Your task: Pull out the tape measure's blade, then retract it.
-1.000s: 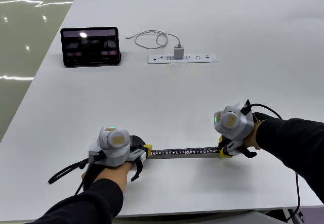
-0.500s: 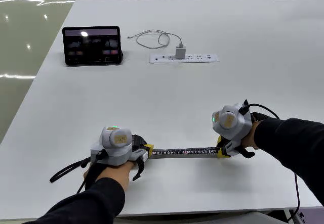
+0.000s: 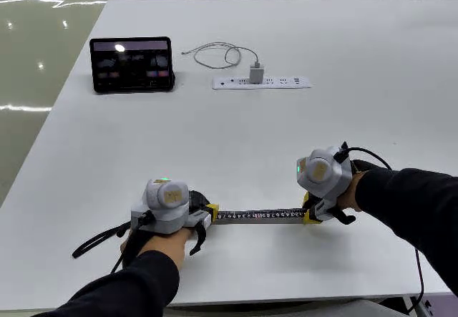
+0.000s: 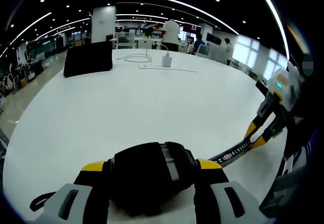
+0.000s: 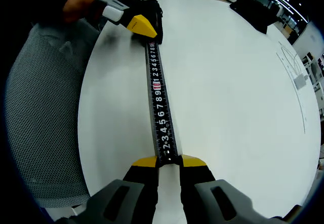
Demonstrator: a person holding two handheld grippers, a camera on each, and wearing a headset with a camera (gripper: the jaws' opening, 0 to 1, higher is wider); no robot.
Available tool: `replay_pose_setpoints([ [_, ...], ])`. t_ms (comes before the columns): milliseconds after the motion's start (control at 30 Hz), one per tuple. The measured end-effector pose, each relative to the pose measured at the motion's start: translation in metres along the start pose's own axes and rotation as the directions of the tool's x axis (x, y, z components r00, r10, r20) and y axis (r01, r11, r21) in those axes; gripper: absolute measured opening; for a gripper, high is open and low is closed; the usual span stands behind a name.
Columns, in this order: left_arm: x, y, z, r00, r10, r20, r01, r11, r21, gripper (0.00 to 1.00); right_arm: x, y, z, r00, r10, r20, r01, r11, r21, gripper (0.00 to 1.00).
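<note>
Left claw (image 3: 202,215) was clamped around the black tape measure case (image 4: 149,178), which was set on the table (image 3: 250,138) near its front edge. Blade (image 5: 161,113) was laid flat rightward, its tip pinched in the closed right claw (image 5: 169,161).

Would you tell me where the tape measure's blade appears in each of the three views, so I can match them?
Head view: the blade lies low centre, running level, left to right.
Left gripper view: lower right, running from the case toward the right gripper.
Right gripper view: centre, rising from the pinching jaws up to the case.
Shared landmark: the tablet, upper left in the head and left gripper views, top right in the right gripper view.
</note>
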State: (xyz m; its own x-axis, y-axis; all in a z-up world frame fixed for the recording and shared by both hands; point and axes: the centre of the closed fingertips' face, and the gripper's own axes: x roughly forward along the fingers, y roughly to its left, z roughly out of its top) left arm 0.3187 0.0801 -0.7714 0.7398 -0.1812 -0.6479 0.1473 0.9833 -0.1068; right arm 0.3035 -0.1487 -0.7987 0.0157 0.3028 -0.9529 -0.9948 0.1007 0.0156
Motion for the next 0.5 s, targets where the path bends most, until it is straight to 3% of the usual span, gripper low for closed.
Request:
replay_pose_setpoints([
  [500,0.0,0.0,0.001,1.0,0.0,0.002,0.0,1.0,0.001,0.64,0.004,0.003,0.011,0.9998,-0.005,0.02,0.005,1.0,0.01,0.11],
])
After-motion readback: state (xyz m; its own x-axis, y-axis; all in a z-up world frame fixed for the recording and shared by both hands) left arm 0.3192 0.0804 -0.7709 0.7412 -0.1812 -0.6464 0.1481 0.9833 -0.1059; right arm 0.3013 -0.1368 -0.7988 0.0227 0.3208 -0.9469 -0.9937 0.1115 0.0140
